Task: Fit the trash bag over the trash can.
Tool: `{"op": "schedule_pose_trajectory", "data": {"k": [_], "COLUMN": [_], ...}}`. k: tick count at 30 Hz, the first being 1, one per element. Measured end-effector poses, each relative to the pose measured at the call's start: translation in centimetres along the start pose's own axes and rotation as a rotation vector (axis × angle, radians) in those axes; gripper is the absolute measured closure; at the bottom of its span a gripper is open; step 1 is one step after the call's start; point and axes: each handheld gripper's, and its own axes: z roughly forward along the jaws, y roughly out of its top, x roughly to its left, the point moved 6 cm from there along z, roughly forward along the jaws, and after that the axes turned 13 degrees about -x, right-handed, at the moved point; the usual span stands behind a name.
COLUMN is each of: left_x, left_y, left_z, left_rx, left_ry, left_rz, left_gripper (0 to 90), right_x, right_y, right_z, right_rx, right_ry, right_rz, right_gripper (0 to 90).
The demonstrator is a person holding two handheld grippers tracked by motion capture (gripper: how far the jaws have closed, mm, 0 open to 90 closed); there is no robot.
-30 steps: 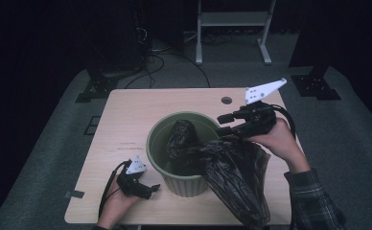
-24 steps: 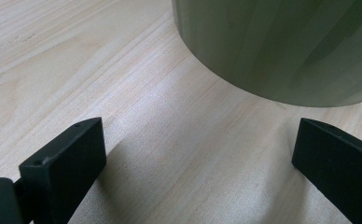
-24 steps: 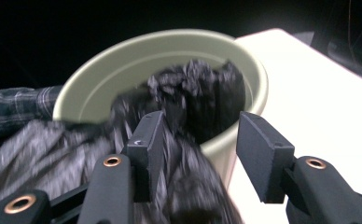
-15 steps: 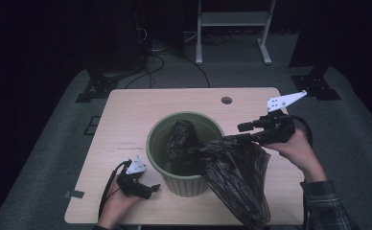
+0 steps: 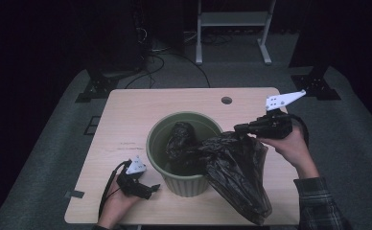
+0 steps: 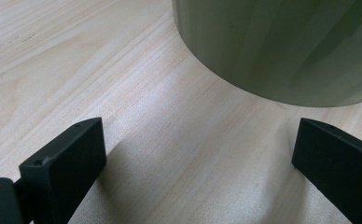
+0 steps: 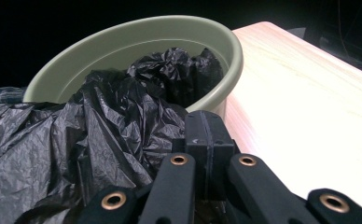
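Observation:
A pale green round bin (image 5: 189, 184) stands mid-table. A black plastic bag (image 5: 237, 177) lies partly bunched inside it and drapes over its right rim down to the table's front right. My right gripper (image 5: 244, 128) is just right of the rim, shut on the bag's upper edge and holding it stretched. In the right gripper view the jaws (image 7: 207, 130) are closed together, with the crinkled bag (image 7: 100, 135) to their left and the bin's rim (image 7: 137, 32) beyond. My left gripper (image 5: 148, 189) rests on the table at the bin's front left. It stands open (image 6: 198, 163) facing the bin's wall (image 6: 281, 46).
The light wooden table (image 5: 141, 115) has a cable hole (image 5: 226, 100) near its back edge and a strip of tape (image 5: 74, 194) at its front left corner. On the dark floor behind are a white stand (image 5: 232, 28), cables (image 5: 174, 52) and black stand feet (image 5: 95, 88).
My right gripper has moved right and away from the bin, drawing the bag's edge out over the rim. The left gripper has stayed put.

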Motion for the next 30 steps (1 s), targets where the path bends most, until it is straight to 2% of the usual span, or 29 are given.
{"op": "schedule_pose_trajectory", "data": {"k": [3, 7, 11, 12, 14, 15, 19, 21, 22, 23, 25, 27, 29, 30], "left_x": [0.0, 0.0, 0.0, 0.0, 0.0, 0.0, 0.0, 0.0, 0.0, 0.0, 0.1, 0.1, 0.1, 0.1], "left_y": [0.0, 0.0, 0.0, 0.0, 0.0, 0.0, 0.0, 0.0, 0.0, 0.0, -0.1, -0.1, -0.1, -0.1], "left_z": [0.0, 0.0, 0.0, 0.0, 0.0, 0.0, -0.1, -0.1, -0.1, -0.1, -0.1, -0.2, -0.2, -0.2], "left_rx": [0.000, 0.000, 0.000, 0.000, 0.001, 0.001, 0.000, 0.000, 0.000, -0.001, -0.001, -0.001, 0.000, 0.000], "left_ry": [0.000, 0.000, 0.000, 0.000, -0.001, -0.002, -0.006, -0.008, -0.008, -0.011, -0.011, -0.011, -0.013, -0.013], "left_rz": [0.000, 0.000, 0.000, 0.000, 0.000, 0.002, 0.003, 0.004, 0.004, 0.004, 0.005, 0.006, 0.005, 0.005], "left_gripper": [1.5, 1.5, 1.5, 1.5, 1.5, 1.5, 1.5, 1.5, 1.5, 1.5, 1.5, 1.5, 1.5, 1.5], "right_x": [-0.3, -1.2, -2.0, -2.0, -2.5, -2.8, -3.3, -3.4, -3.4, -3.3, -3.2, -2.5, -2.4, -2.4], "right_y": [0.3, 1.2, 2.5, 2.5, 3.3, 4.1, 5.6, 6.3, 6.3, 6.8, 6.8, 6.6, 6.5, 6.5], "right_z": [-0.1, 1.0, 3.1, 3.1, 4.4, 5.6, 7.9, 9.1, 9.1, 10.3, 10.7, 12.1, 12.1, 12.1], "right_rx": [-0.015, -0.009, -0.010, -0.010, -0.008, -0.007, -0.007, -0.005, -0.005, -0.005, 0.000, 0.023, 0.031, 0.031], "right_ry": [-0.016, -0.029, -0.039, -0.039, -0.039, -0.039, -0.043, -0.043, -0.043, -0.032, -0.027, -0.008, -0.016, -0.016], "right_rz": [-0.005, -0.008, -0.017, -0.017, -0.019, -0.019, -0.028, -0.030, -0.030, -0.032, -0.032, -0.050, -0.054, -0.054], "right_gripper": [90.0, 90.0, 90.0, 90.0, 90.0, 90.0, 90.0, 90.0, 90.0, 90.0, 90.0, 90.0, 82.4, 82.4]}}
